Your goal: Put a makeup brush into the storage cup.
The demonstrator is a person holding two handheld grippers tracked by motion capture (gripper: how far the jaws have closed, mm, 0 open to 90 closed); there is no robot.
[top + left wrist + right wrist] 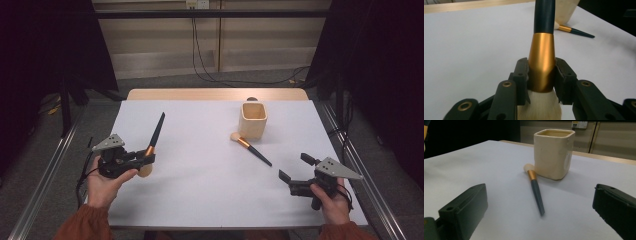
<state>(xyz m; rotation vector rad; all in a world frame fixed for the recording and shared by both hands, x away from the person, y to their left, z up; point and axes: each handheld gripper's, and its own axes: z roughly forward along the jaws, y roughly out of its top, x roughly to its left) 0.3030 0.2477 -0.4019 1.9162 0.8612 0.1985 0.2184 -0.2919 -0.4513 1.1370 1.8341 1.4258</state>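
The left claw (541, 82) is clamped on the large dark-handled, gold-ferruled brush (542, 62) above the white worktop (200, 170) — carry step; next, tip it handle-down into the square cream cup (253, 119). The right claw (295, 167) waits, jaws apart.

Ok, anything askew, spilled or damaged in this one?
Nothing spilled or damaged. The small brush lies loose on the table with its bristles beside the cream cup, which stands upright. The left gripper holds the large brush by its gold collar.

No text, label, brand or number can be read on anything here (the brushes and the cup are plain).
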